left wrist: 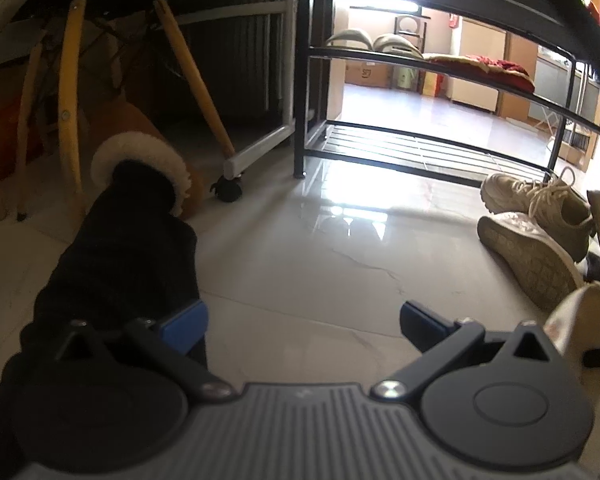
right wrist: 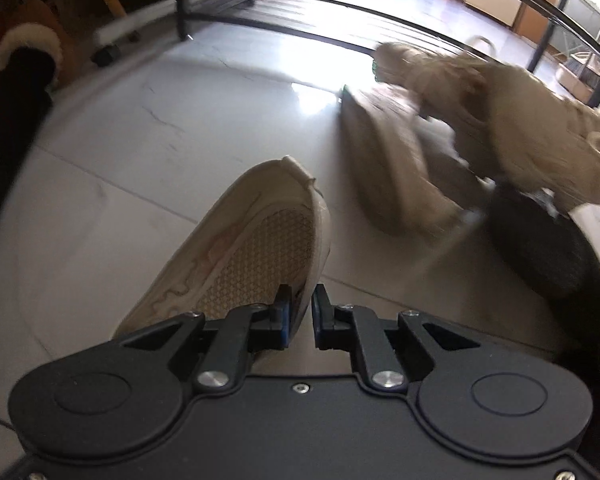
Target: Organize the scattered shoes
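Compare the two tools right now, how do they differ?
The left tool is wide open with nothing between its fingers, over bare floor; the right tool is nearly closed, pinching the edge of a beige shoe. The left one's base is ribbed grey; the right one's is smooth black. Both have blue-padded fingertips.

Floor clutter, ahead and left.
Chair (left wrist: 72, 92) with yellow legs far left; white wheeled cart (left wrist: 256, 148) beside it; pale tiled floor (left wrist: 300, 248).
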Action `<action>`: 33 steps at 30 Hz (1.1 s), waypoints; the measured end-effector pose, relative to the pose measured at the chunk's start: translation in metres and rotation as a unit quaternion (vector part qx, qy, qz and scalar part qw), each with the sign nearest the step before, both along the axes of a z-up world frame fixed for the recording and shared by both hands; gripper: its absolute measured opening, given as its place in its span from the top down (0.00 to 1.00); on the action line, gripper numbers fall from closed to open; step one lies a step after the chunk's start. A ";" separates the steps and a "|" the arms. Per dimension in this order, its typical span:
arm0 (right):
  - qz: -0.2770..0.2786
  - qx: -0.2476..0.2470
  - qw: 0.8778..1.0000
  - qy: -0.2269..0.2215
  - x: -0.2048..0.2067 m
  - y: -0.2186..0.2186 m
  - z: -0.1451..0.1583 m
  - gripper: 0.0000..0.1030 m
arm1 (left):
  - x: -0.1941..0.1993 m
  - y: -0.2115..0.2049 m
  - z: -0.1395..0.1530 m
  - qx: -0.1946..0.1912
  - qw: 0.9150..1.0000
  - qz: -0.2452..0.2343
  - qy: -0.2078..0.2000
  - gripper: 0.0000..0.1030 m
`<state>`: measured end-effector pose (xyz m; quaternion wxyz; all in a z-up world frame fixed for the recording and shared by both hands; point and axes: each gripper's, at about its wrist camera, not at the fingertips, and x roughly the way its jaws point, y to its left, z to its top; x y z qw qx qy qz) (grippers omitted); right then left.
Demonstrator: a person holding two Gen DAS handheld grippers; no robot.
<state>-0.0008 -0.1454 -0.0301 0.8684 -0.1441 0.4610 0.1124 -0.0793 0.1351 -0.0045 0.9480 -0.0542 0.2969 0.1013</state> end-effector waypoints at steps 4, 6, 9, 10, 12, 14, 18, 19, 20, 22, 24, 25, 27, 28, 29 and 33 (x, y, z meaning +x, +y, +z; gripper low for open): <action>-0.023 0.001 1.000 -0.005 0.000 -0.024 0.001 0.90 | 0.000 -0.006 0.000 0.016 1.000 -0.008 -0.001 0.01; -0.023 -0.001 1.000 -0.019 0.002 -0.029 0.003 0.90 | 0.000 -0.009 -0.001 0.024 1.000 -0.012 0.000 0.01; -0.017 0.000 0.999 -0.036 0.007 -0.028 0.008 0.90 | 0.001 -0.014 -0.001 0.034 0.999 -0.015 0.003 0.01; -0.016 0.004 0.999 -0.038 0.010 -0.028 0.009 0.90 | 0.001 -0.015 -0.002 0.038 0.999 -0.017 0.004 0.01; -0.017 0.013 0.999 -0.036 0.015 -0.027 0.009 0.90 | 0.002 -0.018 -0.002 0.043 0.999 -0.017 0.005 0.01; -0.018 0.022 0.999 -0.036 0.021 -0.027 0.009 0.90 | 0.001 -0.019 -0.002 0.048 0.999 -0.018 0.005 0.01; -0.027 0.038 0.998 -0.040 0.029 -0.026 0.007 0.90 | 0.002 -0.021 -0.003 0.054 0.998 -0.017 0.008 0.01; -0.032 0.044 0.998 -0.040 0.031 -0.025 0.007 0.90 | 0.003 -0.021 -0.004 0.056 0.998 -0.017 0.010 0.01; -0.035 0.047 0.997 -0.040 0.032 -0.024 0.006 0.90 | 0.003 -0.022 -0.004 0.057 0.998 -0.017 0.010 0.01; -0.052 0.061 0.996 -0.041 0.032 -0.025 0.010 0.87 | 0.003 -0.023 -0.003 0.061 0.998 -0.020 0.009 0.01; -0.067 0.087 0.993 -0.041 0.028 -0.030 0.017 0.60 | 0.001 -0.023 -0.002 0.061 0.998 -0.021 0.006 0.01; -0.083 0.113 0.989 -0.041 0.022 -0.036 0.025 0.28 | 0.001 -0.022 -0.002 0.059 0.998 -0.021 0.004 0.01; -0.104 0.131 0.985 -0.049 0.008 -0.043 0.033 0.15 | 0.002 -0.020 -0.002 0.051 0.999 -0.018 0.006 0.01; -0.112 0.139 0.983 -0.047 0.001 -0.046 0.036 0.15 | 0.003 -0.019 -0.003 0.046 0.999 -0.016 0.008 0.01; -0.122 0.152 0.980 -0.032 -0.006 -0.050 0.034 0.15 | 0.005 -0.018 -0.004 0.040 0.999 -0.015 0.011 0.01; -0.156 0.188 0.970 0.016 -0.031 -0.059 0.024 0.16 | 0.007 -0.016 -0.007 0.025 0.999 -0.016 0.018 0.01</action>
